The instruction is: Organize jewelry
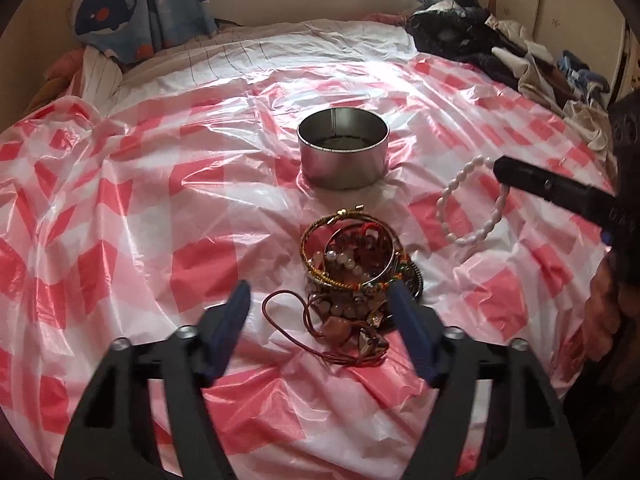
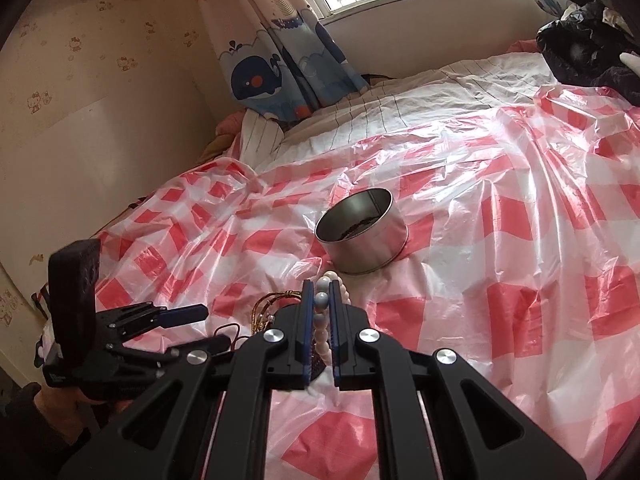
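Right gripper (image 2: 321, 300) clamps white bead bracelet (image 1: 472, 200); left gripper (image 1: 320, 300) spread.

Both grippers (image 1: 320, 300) (image 2: 320, 300): black frames, blue-padded jaws, silver screws; apparently bare skin behind.

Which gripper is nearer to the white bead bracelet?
Right. The right gripper is shut on the white bead bracelet. The left gripper is open around the jewelry pile, apart from the bracelet.

A white bead bracelet (image 2: 321, 320) is clamped by the right gripper (image 2: 321, 300); a tin (image 2: 362, 232), seemingly near-empty, is seen at one o'clock.
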Available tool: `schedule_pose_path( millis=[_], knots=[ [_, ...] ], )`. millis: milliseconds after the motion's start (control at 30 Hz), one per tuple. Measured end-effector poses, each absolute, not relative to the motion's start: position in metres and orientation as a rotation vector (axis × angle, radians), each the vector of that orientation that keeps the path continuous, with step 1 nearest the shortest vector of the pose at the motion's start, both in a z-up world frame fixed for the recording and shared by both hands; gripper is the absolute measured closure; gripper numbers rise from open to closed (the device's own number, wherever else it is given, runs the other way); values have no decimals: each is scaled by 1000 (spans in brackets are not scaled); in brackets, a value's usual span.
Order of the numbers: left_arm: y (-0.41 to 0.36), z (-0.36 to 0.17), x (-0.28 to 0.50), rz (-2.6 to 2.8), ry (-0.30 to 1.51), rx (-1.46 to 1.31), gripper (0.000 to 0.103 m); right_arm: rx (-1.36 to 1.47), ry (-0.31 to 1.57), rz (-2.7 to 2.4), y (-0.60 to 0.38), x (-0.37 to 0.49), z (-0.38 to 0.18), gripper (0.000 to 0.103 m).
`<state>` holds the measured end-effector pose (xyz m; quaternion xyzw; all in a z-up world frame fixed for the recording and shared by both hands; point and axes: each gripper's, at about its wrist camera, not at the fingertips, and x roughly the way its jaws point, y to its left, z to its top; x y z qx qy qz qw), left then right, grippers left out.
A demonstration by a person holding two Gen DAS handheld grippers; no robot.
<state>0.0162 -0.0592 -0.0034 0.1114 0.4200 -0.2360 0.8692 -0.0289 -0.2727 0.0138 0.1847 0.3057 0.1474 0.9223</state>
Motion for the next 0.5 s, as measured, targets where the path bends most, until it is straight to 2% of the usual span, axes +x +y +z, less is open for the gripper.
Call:
schedule_pose_path(
  millis=[33, 67, 100, 133, 200, 500],
  knots=[
    [-64, -9, 17, -491, 891, 271, 32, 383, 632, 304, -272, -28, 12, 95],
    [-67, -15, 17, -491, 906, 299, 38, 385, 635, 306, -272, -28, 11, 95],
    [-68, -22, 21, -498, 945, 294, 79, 386, 637, 309, -271, -28, 10, 95],
    [-68, -28, 25, -507, 988, 281, 97, 386, 636, 311, -270, -28, 10, 95],
    [-69, -26, 21, -500, 973, 304, 100, 387, 630, 313, -271, -28, 12, 95],
    [-53, 37, 12, -563, 851, 169, 101, 399, 608, 321, -274, -31, 17, 95]
  ],
)
